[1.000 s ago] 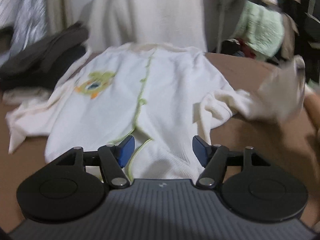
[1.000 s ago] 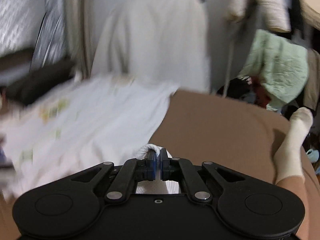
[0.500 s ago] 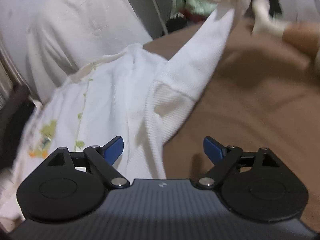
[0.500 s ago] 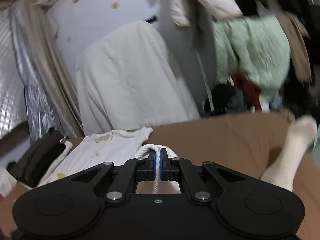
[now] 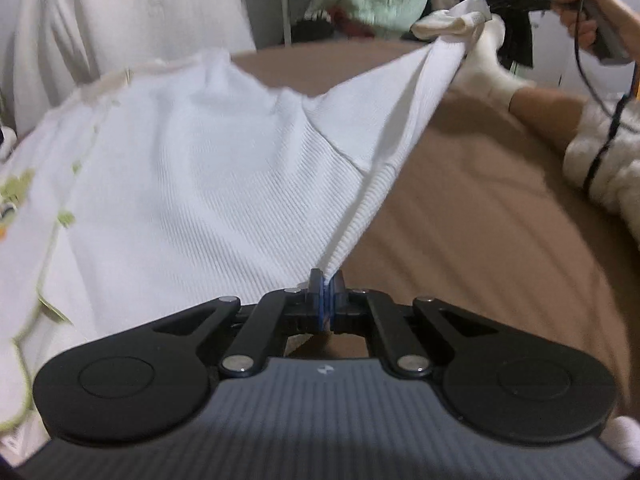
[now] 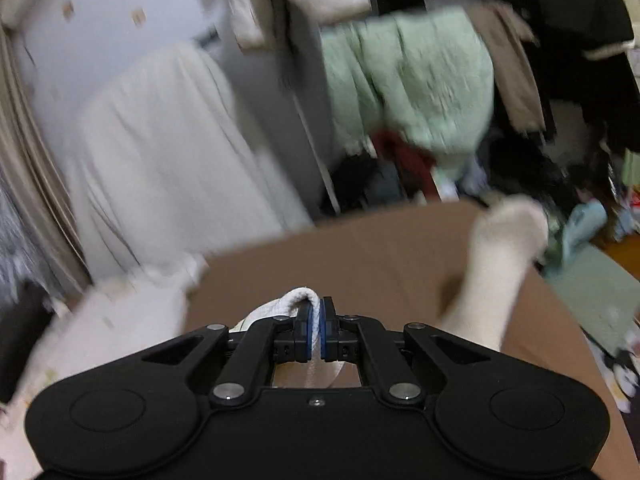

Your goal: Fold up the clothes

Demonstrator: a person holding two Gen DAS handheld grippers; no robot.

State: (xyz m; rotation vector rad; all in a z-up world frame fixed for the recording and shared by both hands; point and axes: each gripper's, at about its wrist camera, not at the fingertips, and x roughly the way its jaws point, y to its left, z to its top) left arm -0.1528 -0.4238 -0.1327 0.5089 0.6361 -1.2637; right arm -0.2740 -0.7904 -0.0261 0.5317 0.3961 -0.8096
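Setting: Brown bedcover [image 5: 460, 220] in a cluttered room, a pale green quilted garment [image 6: 412, 80] hanging among clothes behind.
Garment: white ribbed-knit baby cardigan with green trim [image 5: 180, 168], its body lying on the bedcover, one sleeve [image 5: 380, 120] lifted clear and drawn taut.
Left gripper [image 5: 326, 282]: pressed together on the cardigan's side edge just below the armpit seam, pointing down toward the bed.
Right gripper [image 6: 316, 320]: pinching the sleeve's ribbed cuff [image 6: 292, 302], raised above the bed at the far right, a person's hand [image 5: 580, 12] on its handle.
Handling: likely light, soft and stretchy; it sags unless kept in tension, so cuff and seam edges look the surest holds.
Also in frame: a foot in a cream sock [image 6: 496, 268].
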